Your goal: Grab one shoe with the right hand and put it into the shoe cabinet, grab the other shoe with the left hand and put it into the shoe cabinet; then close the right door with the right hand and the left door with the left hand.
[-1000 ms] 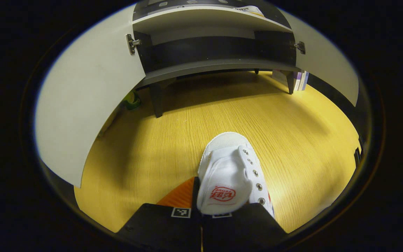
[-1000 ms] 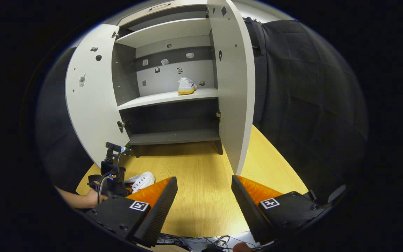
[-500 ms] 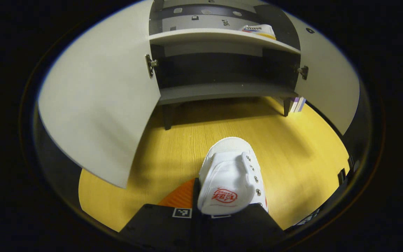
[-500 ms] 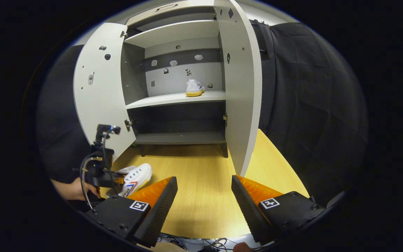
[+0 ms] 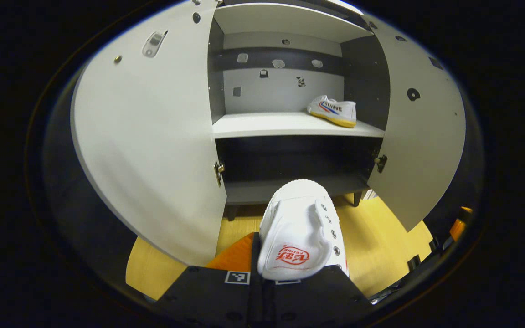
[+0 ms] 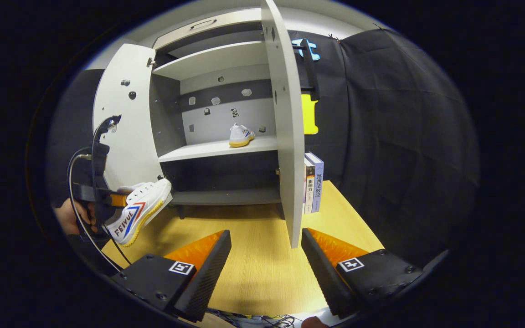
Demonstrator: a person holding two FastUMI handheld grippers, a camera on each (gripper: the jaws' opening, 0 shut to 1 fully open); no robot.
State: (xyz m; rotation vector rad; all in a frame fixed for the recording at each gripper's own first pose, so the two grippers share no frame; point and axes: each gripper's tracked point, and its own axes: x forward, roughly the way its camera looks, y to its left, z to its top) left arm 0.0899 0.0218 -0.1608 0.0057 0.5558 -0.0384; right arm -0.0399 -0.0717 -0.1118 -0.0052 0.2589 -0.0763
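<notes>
My left gripper (image 5: 262, 278) is shut on a white canvas shoe (image 5: 300, 230) and holds it up in the air, toe towards the open shoe cabinet (image 5: 290, 125). In the right gripper view the same shoe (image 6: 137, 212) hangs tilted at the left, in that gripper (image 6: 107, 198) held by a hand (image 6: 69, 216). The other white shoe (image 5: 333, 110) rests on the right side of the middle shelf, also seen as a small shoe (image 6: 240, 135) in the right gripper view. My right gripper (image 6: 266, 255) is open with nothing between its fingers, low over the wooden floor (image 6: 253, 269).
Both cabinet doors stand open: the left door (image 5: 153, 136) and the right door (image 5: 419, 136). The right door's edge (image 6: 285, 136) stands close ahead of my right gripper. Two books (image 6: 312, 182) lean upright beside the cabinet. Black cloth hangs at the right.
My left gripper has lifted the shoe off the floor and tipped up towards the cabinet's middle shelf. The right gripper has shifted a little, so the door edge and the books came into sight.
</notes>
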